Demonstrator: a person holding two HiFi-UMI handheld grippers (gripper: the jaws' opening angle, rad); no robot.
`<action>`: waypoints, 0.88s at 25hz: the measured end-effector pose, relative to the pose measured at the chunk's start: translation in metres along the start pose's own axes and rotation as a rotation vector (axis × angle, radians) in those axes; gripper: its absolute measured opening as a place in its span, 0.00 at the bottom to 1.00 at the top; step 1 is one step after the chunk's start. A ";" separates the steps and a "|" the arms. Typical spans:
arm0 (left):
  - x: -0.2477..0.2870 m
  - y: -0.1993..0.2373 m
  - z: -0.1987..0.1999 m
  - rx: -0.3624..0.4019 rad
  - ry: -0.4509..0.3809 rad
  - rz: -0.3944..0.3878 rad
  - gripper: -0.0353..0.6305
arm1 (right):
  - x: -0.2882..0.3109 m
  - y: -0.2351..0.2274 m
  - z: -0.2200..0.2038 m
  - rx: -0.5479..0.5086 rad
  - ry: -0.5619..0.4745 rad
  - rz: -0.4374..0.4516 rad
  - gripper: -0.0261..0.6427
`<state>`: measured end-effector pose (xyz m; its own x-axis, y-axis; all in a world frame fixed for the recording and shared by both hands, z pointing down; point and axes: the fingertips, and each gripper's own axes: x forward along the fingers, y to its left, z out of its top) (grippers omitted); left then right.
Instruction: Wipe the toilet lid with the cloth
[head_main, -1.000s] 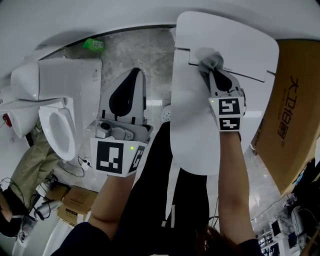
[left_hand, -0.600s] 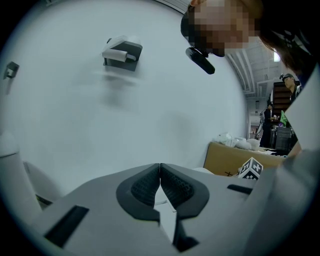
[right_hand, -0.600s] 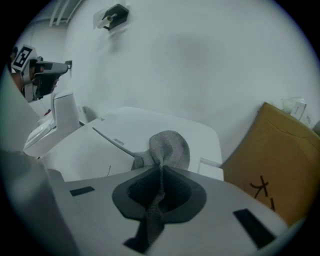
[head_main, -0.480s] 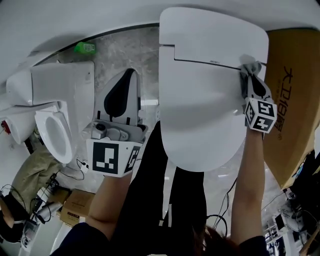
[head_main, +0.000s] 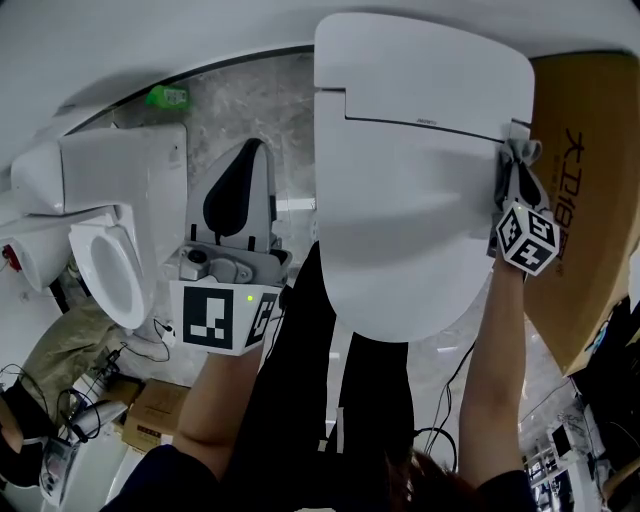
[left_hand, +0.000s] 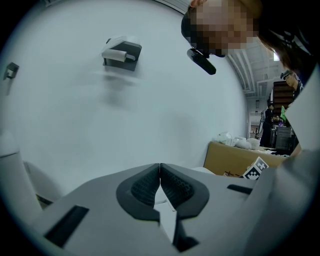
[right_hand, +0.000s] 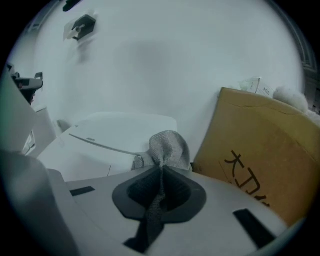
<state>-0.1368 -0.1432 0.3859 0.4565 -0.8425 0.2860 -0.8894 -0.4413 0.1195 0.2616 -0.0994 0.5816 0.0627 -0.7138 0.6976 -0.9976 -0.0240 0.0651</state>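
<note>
The right gripper (right_hand: 161, 174) is shut tight on the grey cloth (right_hand: 167, 146), and a soft bunch of cloth sticks out past the tips. The cloth is at the far right edge of the white lid (head_main: 420, 190), up near the back line, just beside the brown box (head_main: 585, 200). I cannot tell if the cloth is pressing on the lid or is just off its rim. The left gripper (left_hand: 160, 169) has its jaws closed together with nothing in them. It hangs to the left of the lid, over the floor, and does not touch the lid. To wipe well, I think the squeeze on the cloth should stay firm so it does not slip out. Only the soft bunch should rub the lid, not the hard tips, or they may scratch it. Since the cloth is at the right edge, the next good move is likely a long, slow wipe across to the left. After that, each row should sit a little nearer the front and share a bit with the row before, so no spot is missed. Take care not to bump the box or slide off the side.
</note>
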 end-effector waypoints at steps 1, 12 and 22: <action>0.000 0.001 0.000 -0.002 0.000 -0.001 0.09 | 0.000 0.006 0.001 -0.017 0.003 0.007 0.09; -0.002 0.008 0.000 -0.003 -0.003 0.017 0.08 | 0.014 0.157 0.033 -0.260 -0.010 0.234 0.09; -0.009 0.020 -0.001 -0.003 0.001 0.042 0.08 | 0.012 0.298 0.052 -0.439 -0.035 0.458 0.09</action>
<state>-0.1583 -0.1436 0.3870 0.4187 -0.8599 0.2920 -0.9078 -0.4045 0.1106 -0.0360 -0.1516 0.5717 -0.3760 -0.6059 0.7011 -0.8173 0.5733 0.0571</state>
